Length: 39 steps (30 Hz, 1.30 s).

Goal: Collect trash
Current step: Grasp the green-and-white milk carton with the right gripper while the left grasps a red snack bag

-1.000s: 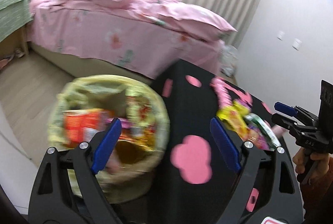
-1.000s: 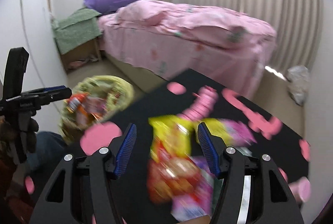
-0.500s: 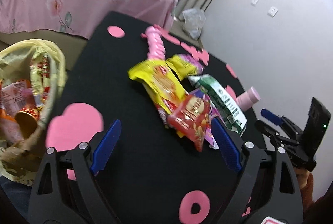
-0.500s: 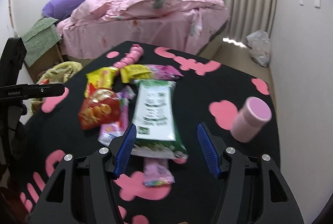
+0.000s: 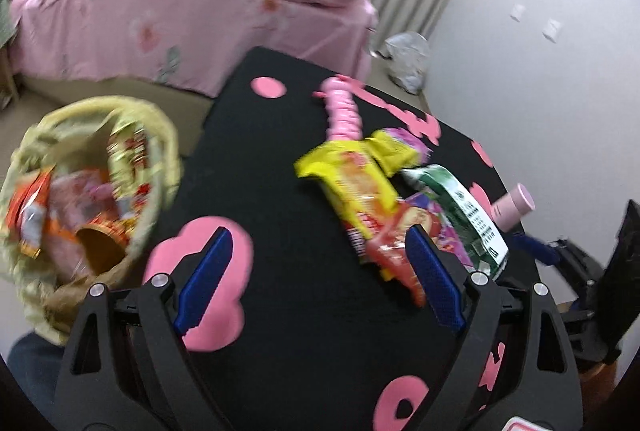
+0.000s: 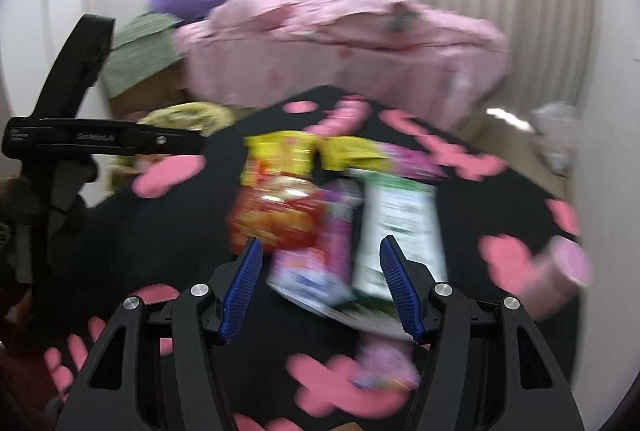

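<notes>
1. Two claws, left claw (image 5: 316, 275) and right claw (image 6: 320, 287), both spread wide and holding nothing, hover over the black bench (image 5: 292, 191)
2. Step in hand, I'd say: reaching for the next wrapper; the next move calls for lowering onto the red packet (image 6: 280, 219)
3. Count: roughly five or six wrappers overlap mid-bench, one pink tube (image 5: 514, 205) beside them, one part-filled trash bag (image 5: 160, 167) just off the bench's left edge

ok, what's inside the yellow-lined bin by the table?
The bin holds red-orange snack wrappers, a pinkish packet and an open brown cup. Anything beneath them is covered.
</notes>
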Each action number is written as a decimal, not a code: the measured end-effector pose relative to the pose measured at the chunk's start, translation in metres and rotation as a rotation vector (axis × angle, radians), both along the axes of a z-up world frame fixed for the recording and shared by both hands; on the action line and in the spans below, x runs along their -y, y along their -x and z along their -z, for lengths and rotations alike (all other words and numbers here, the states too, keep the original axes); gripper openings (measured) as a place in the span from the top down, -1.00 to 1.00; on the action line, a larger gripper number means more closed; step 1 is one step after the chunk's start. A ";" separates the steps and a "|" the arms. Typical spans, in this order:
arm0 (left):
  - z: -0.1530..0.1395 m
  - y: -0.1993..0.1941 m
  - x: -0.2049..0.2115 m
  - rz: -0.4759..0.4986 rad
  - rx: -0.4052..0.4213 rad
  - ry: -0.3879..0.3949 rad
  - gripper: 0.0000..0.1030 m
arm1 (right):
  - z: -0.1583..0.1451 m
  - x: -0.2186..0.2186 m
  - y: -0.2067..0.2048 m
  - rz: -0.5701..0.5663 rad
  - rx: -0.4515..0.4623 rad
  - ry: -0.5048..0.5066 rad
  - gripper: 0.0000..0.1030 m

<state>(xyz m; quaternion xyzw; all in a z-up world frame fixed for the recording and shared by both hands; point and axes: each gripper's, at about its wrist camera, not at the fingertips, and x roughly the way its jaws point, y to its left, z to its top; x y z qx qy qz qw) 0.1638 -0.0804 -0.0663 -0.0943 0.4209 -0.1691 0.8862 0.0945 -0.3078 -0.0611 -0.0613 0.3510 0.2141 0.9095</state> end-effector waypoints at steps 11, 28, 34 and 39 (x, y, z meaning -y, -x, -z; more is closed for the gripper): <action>0.001 0.017 -0.039 -0.046 -0.022 0.048 -0.62 | 0.035 -0.057 -0.061 -0.110 -0.139 0.073 -0.08; 0.008 0.023 0.006 0.140 -0.019 0.046 -0.62 | 0.020 -0.004 0.017 -0.065 -0.133 -0.024 0.63; 0.012 0.027 0.068 0.334 0.054 -0.143 -0.62 | 0.012 0.046 0.032 0.129 -0.071 -0.036 0.37; 0.033 0.014 0.097 0.376 -0.014 -0.242 -0.38 | 0.009 0.076 0.039 0.203 -0.069 -0.090 0.36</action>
